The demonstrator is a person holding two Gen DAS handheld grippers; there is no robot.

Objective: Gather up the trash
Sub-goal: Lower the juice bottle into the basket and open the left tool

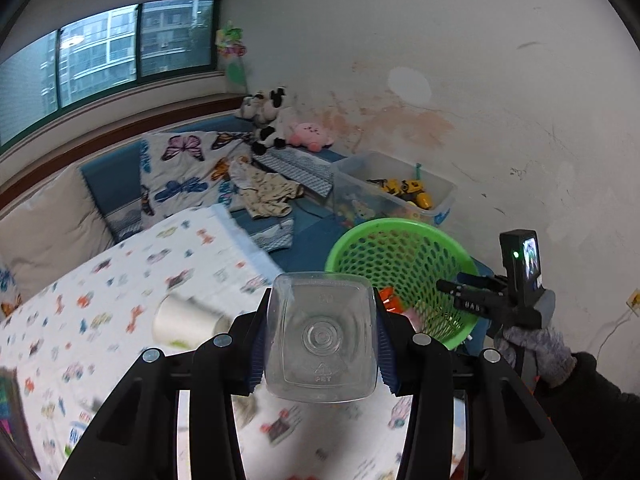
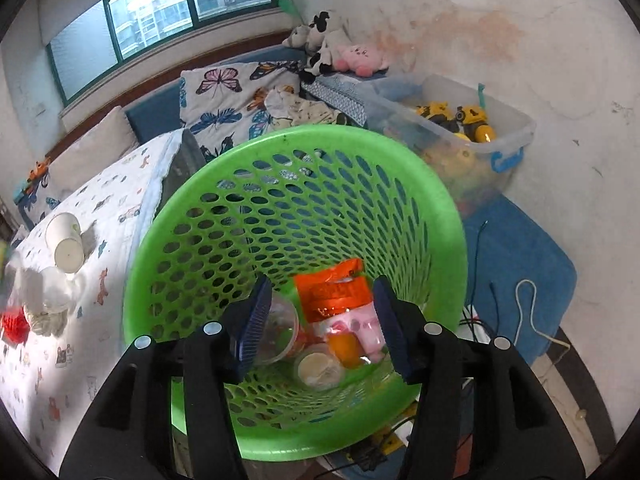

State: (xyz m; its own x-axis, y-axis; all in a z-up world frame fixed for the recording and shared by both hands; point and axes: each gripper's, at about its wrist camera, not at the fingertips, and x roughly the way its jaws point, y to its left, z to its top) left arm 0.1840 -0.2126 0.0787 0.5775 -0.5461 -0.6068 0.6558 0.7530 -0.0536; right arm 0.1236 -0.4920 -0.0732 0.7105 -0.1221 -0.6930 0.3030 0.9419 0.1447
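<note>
Clear PET bottle (image 1: 320, 336) is clamped base-forward in left claw (image 1: 320, 344), above the patterned bed (image 1: 100, 300), green basket (image 1: 400, 276) just beyond at right. Right claw (image 2: 322, 328) is held open over basket (image 2: 440, 216); orange wrapper (image 2: 332, 288) and cups lie inside. Paper cup (image 2: 64, 240) lies on bed at left.
</note>
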